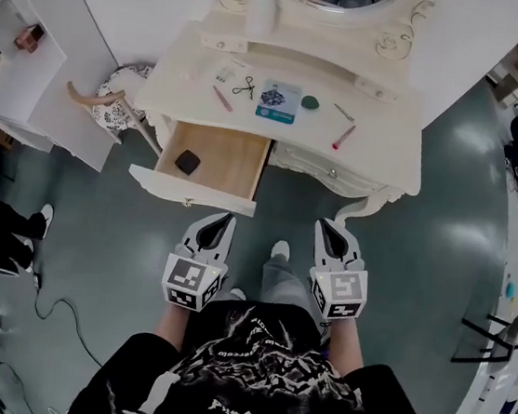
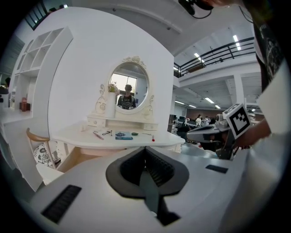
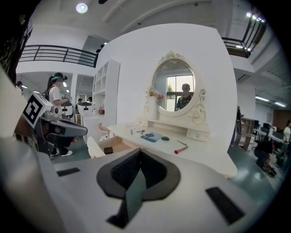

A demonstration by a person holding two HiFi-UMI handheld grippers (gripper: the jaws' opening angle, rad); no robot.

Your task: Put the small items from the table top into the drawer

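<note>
Both grippers are held low in front of the person, well short of the bench (image 1: 389, 142). The left gripper (image 1: 228, 218) is pressed together with nothing pinched; the right gripper (image 1: 324, 226) is likewise closed tight and empty.

The small items are left on the bench top: a pink pen (image 1: 222, 98), a black looped tool (image 1: 245, 86), a blue packet (image 1: 279, 101), a green oval item (image 1: 309, 104), a thin stick (image 1: 344, 112) and a red pen (image 1: 343, 138). The drawer (image 1: 231, 165) is pulled out on the bench's left side, toward the person, and one black item (image 1: 187, 162) is seen lying in it. The drawer's front panel is placed between the left gripper and the bench top.

A chair (image 1: 112, 108) is set just left of the bench, a white shelf unit (image 1: 12, 77) further left, and a cable (image 1: 63, 318) is trailed over the floor.

The chair legs, cable and drawer floor are shown fully only from the head view. The oval mirror (image 2: 130, 90) is shown upright in the gripper views. The black item is caught by the right gripper view but hidden from the left gripper view, where only the drawer's side is seen. A standing person (image 3: 55, 93) is picked up in the right gripper view alone.
</note>
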